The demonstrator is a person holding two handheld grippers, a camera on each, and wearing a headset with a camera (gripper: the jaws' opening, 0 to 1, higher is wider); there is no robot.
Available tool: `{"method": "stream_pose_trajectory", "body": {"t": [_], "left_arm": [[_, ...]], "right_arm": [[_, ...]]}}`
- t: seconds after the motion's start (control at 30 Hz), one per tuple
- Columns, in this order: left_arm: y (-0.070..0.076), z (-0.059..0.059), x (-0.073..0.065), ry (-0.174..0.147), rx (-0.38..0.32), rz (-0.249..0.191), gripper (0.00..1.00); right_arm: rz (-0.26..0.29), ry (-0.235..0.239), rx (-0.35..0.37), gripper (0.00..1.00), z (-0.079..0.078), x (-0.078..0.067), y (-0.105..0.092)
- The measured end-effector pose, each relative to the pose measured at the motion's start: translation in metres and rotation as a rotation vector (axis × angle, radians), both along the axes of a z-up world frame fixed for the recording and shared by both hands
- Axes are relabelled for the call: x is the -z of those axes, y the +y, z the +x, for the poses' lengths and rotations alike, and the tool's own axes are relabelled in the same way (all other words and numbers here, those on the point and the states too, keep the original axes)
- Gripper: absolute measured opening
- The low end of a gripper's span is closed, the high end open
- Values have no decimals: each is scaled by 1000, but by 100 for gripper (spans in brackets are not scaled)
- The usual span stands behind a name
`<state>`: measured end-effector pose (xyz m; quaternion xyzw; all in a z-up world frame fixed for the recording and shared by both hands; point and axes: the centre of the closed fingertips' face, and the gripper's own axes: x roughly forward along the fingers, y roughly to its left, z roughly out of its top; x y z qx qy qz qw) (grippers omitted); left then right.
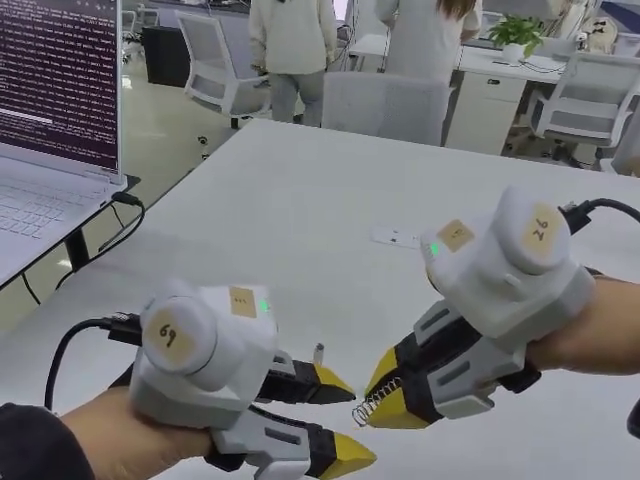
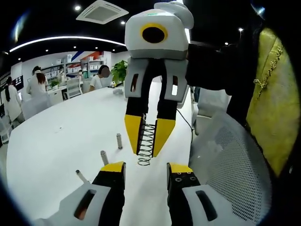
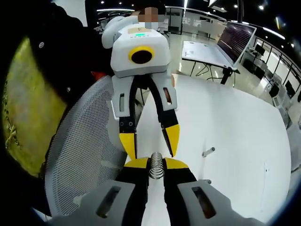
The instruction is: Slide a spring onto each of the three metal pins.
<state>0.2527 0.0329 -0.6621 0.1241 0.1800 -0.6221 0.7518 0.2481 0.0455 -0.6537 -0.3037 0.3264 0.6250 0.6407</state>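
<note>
- Right gripper [image 1: 388, 392] clamps the spring [image 3: 156, 167] lengthwise, its end poking past the tips toward the left gripper [image 2: 146, 168], whose jaws stand apart.
- Left's sticker [image 1: 166, 335] reads "69"; right's sticker [image 1: 543, 233] reads "26".

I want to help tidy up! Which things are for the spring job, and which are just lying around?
For the job: spring, clamped in the right gripper; metal pins, three on the table; left gripper, open.
Just lying about: laptop; small white card; office chair; potted plant.

A wide white worktable [image 1: 300, 190] spreads ahead, with an open white laptop [image 1: 55, 90] at ten o'clock, a grey-backed office chair [image 1: 385, 105] at twelve and a green potted plant [image 1: 515, 33] at one.
</note>
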Motion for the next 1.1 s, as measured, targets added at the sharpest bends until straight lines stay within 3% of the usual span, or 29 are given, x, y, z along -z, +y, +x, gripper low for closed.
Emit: {"method": "stream_pose_trajectory", "body": {"t": [0.4, 1.1], "left_arm": [[8, 6, -5, 26, -82, -39, 56], [25, 7, -8, 49, -174, -63, 68]], "right_arm": [[-5, -7, -4, 8, 2, -3, 0], [-24, -17, -14, 8, 3, -5, -3]]}}
